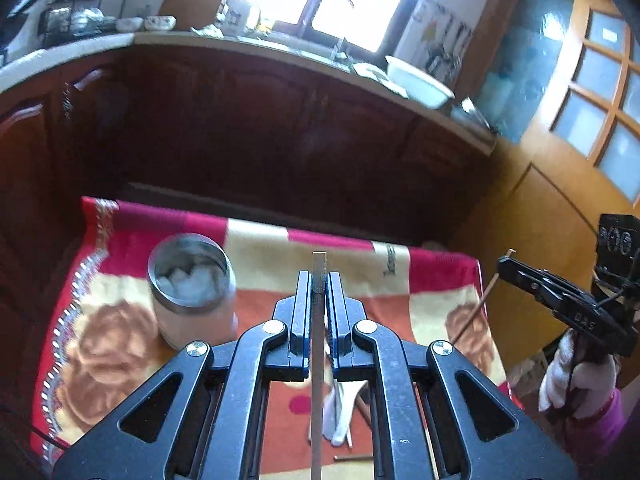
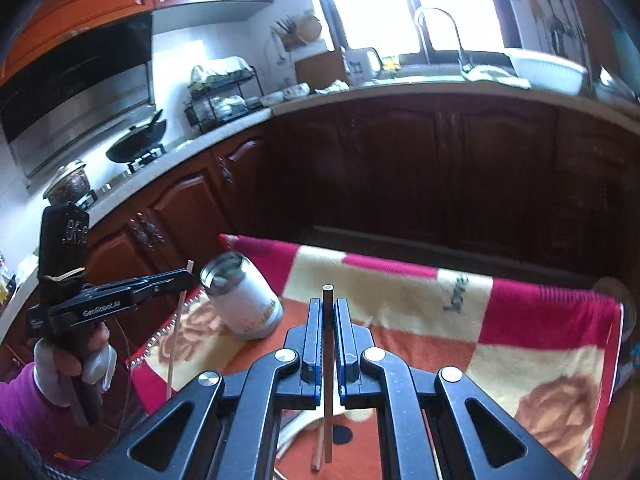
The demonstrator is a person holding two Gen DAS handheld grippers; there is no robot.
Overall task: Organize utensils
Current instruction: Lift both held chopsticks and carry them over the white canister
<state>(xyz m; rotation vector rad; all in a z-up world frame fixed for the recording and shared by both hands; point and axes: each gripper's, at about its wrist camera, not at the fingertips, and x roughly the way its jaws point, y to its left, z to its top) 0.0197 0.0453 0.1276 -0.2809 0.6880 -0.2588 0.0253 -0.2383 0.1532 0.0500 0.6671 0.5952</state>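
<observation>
Your left gripper [image 1: 319, 280] is clamped on a pale chopstick [image 1: 318, 360], held upright above the blanket-covered counter [image 1: 260, 252]. A metal cup [image 1: 188, 280] stands on the blanket just left of and beyond that gripper. Below its fingers, a white spoon [image 1: 340, 416] and more brown chopsticks [image 1: 352, 458] lie on the blanket. To its right, your right gripper [image 2: 328, 312] is closed on a dark chopstick [image 2: 328, 380], also upright, over the right side of the blanket. Your gloved right hand [image 1: 572, 376] grips the handle.
</observation>
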